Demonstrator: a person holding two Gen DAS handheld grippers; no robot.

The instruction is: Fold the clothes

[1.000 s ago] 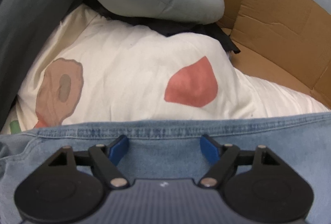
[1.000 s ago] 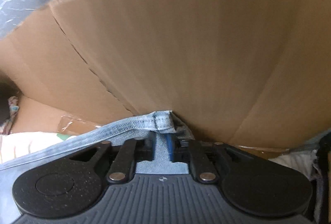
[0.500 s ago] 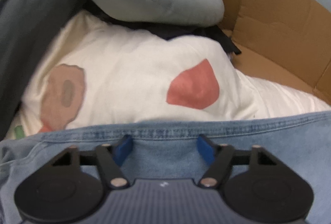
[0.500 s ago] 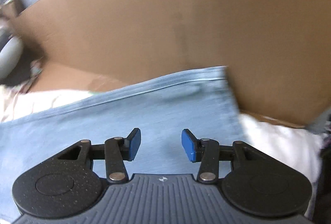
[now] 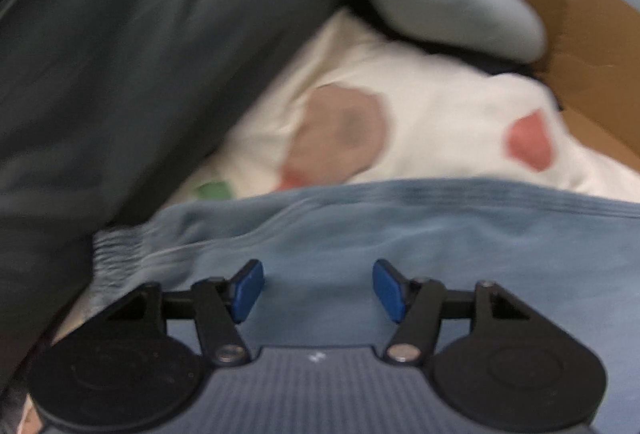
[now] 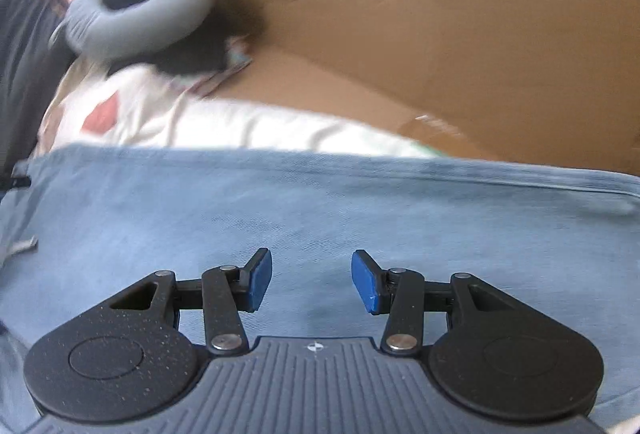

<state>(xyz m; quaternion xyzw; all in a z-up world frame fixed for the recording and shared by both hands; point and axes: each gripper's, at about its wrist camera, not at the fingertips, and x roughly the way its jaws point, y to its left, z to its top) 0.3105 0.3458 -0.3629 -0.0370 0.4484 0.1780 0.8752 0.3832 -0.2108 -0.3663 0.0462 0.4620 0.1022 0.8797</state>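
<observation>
A light blue denim garment (image 5: 440,234) lies flat across the foreground, its gathered elastic band (image 5: 120,250) at the left. My left gripper (image 5: 318,290) hovers over it; its jaws are opening and the blue pads grip nothing. In the right wrist view the same denim (image 6: 320,201) spreads wide under my right gripper (image 6: 312,280), which stands open, with only flat cloth below the gap. The left wrist view is blurred by motion.
A white cloth with red and brown patches (image 5: 440,113) lies behind the denim, also seen as the white cloth (image 6: 224,125). A grey padded cushion (image 5: 432,1) rests on it. Cardboard walls (image 6: 400,13) stand behind and right. Dark grey fabric (image 5: 140,53) fills the left.
My right gripper let go of the denim corner, opened, and swung left over the flat cloth. The left gripper slid left, narrowed, then widened; dark grey fabric now fills its left side.
</observation>
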